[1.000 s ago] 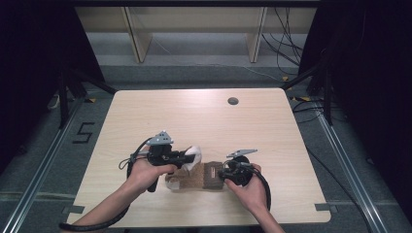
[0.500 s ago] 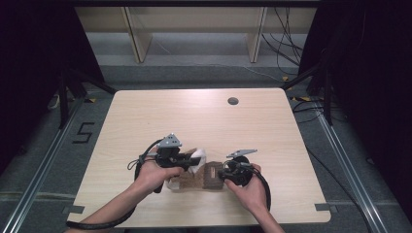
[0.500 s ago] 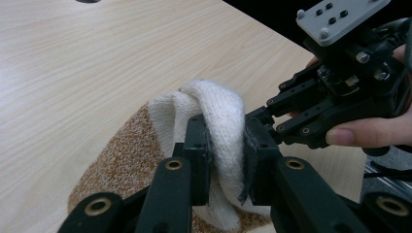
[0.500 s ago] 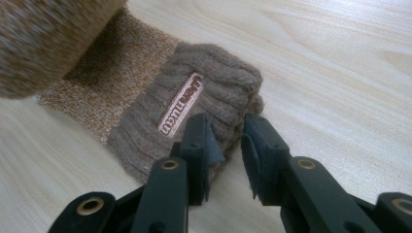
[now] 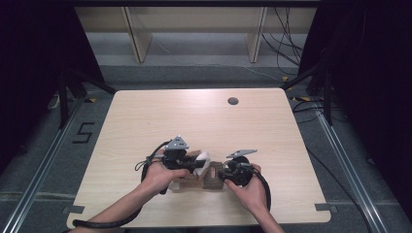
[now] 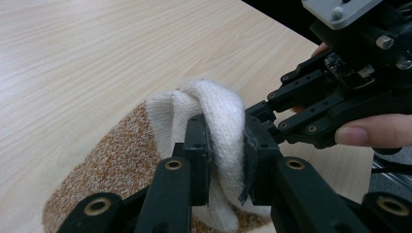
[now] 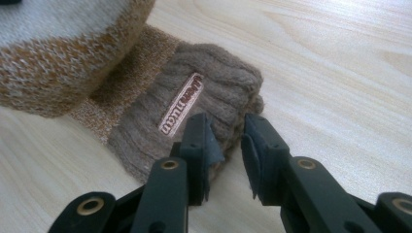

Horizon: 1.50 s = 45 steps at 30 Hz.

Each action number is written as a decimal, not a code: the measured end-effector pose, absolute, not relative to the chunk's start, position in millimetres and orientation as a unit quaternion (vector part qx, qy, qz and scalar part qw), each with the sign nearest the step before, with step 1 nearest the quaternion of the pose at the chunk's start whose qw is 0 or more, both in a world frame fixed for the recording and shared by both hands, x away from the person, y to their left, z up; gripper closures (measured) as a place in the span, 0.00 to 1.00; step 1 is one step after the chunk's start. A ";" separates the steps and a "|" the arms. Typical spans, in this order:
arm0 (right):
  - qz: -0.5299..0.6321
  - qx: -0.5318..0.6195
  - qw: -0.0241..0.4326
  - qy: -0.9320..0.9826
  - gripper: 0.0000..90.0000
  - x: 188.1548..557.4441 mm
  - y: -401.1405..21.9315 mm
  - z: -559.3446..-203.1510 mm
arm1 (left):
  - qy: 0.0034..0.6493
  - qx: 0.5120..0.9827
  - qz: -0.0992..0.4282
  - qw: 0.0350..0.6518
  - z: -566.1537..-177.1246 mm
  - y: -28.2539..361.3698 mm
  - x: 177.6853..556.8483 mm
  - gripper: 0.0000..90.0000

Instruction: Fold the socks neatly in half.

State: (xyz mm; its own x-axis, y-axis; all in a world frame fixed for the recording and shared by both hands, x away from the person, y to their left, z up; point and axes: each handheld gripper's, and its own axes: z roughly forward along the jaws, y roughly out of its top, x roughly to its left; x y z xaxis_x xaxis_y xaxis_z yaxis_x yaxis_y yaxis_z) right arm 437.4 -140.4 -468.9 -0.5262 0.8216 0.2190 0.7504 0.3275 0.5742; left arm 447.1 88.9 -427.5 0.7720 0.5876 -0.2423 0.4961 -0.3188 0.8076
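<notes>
A knitted sock lies near the table's front edge, between my two grippers. It has a white toe, a mottled orange body and a brown ribbed cuff with a label. My left gripper is shut on the white toe, which is lifted and folded back over the orange body. In the high view the left gripper sits just left of the right gripper. My right gripper pinches the edge of the brown cuff, which rests flat on the table.
The light wooden table has a round cable hole at the back right. Dark curtains flank it and shelving legs stand behind. A thumb of the person's right hand wraps the other gripper close by.
My left gripper has moved right, toward the right gripper, carrying the white toe over the sock's body. The right gripper has stayed in place on the cuff.
</notes>
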 end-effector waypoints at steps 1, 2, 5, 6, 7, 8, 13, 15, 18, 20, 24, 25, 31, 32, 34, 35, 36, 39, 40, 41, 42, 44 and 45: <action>0.320 0.483 0.054 0.813 0.80 437.0 -140.3 -468.6 | 0.333 0.811 0.044 0.479 -428.0 88.4 447.3 0.83; 0.322 0.482 0.055 0.813 0.80 436.7 -140.3 -468.4 | 0.334 0.811 0.047 0.478 -428.0 87.9 447.0 0.83; 0.324 0.481 0.061 0.812 0.80 436.7 -140.3 -468.8 | 0.334 0.811 0.044 0.478 -428.6 86.5 447.8 0.83; 0.323 0.481 0.057 0.813 0.80 436.8 -140.4 -468.7 | 0.334 0.811 0.044 0.478 -428.7 86.1 448.0 0.83; 0.322 0.479 0.063 0.814 0.80 436.8 -140.5 -468.6 | 0.336 0.811 0.047 0.477 -428.5 85.7 447.9 0.83; 0.321 0.481 0.061 0.814 0.80 436.6 -140.3 -468.3 | 0.334 0.811 0.048 0.478 -428.9 85.2 448.2 0.83; 0.326 0.482 0.064 0.810 0.80 436.5 -140.0 -469.4 | 0.335 0.812 0.043 0.477 -429.7 82.4 448.6 0.83; 0.326 0.482 0.065 0.811 0.80 436.3 -140.0 -469.3 | 0.335 0.810 0.045 0.480 -430.0 81.2 448.2 0.83; 0.326 0.482 0.065 0.811 0.80 436.3 -140.1 -469.4 | 0.335 0.809 0.046 0.481 -429.7 80.5 448.1 0.83; 0.326 0.482 0.065 0.810 0.80 436.2 -140.1 -469.4 | 0.335 0.809 0.047 0.480 -428.9 80.6 447.9 0.83; 0.325 0.486 0.061 0.809 0.80 436.1 -139.8 -469.4 | 0.334 0.810 0.046 0.479 -429.8 80.2 448.4 0.83; 0.325 0.485 0.062 0.810 0.80 436.1 -139.6 -469.6 | 0.336 0.811 0.045 0.477 -430.5 79.3 448.5 0.83; 0.326 0.483 0.063 0.810 0.80 435.9 -139.8 -469.8 | 0.332 0.813 0.042 0.477 -438.8 71.3 448.5 0.82; 0.327 0.480 0.064 0.811 0.80 436.0 -140.0 -469.8 | 0.336 0.813 0.043 0.474 -440.7 69.8 448.4 0.82; 0.327 0.479 0.065 0.812 0.80 436.0 -140.2 -469.8 | 0.335 0.813 0.038 0.474 -444.0 67.7 449.0 0.81; 0.328 0.479 0.066 0.812 0.80 435.9 -140.2 -469.8 | 0.334 0.815 0.040 0.473 -445.7 66.6 449.3 0.81; 0.328 0.478 0.066 0.812 0.80 435.9 -140.2 -469.9 | 0.333 0.816 0.040 0.471 -447.2 65.7 449.3 0.81; 0.327 0.481 0.064 0.811 0.80 435.6 -140.6 -469.9 | 0.331 0.817 0.041 0.471 -450.4 62.5 449.1 0.81; 0.327 0.481 0.064 0.811 0.80 435.6 -140.6 -469.8 | 0.330 0.818 0.044 0.469 -451.0 61.9 448.9 0.81; 0.327 0.480 0.065 0.811 0.80 435.5 -140.4 -469.9 | 0.331 0.819 0.046 0.467 -451.5 61.1 448.7 0.81; 0.323 0.478 0.062 0.814 0.80 435.8 -140.9 -469.3 | 0.331 0.819 0.044 0.467 -452.0 60.6 448.7 0.80; 0.328 0.481 0.062 0.810 0.79 435.1 -140.4 -469.5 | 0.327 0.820 0.042 0.467 -452.9 60.1 449.4 0.80; 0.328 0.481 0.062 0.811 0.79 434.8 -140.7 -468.8 | 0.326 0.820 0.042 0.469 -453.3 59.7 449.5 0.79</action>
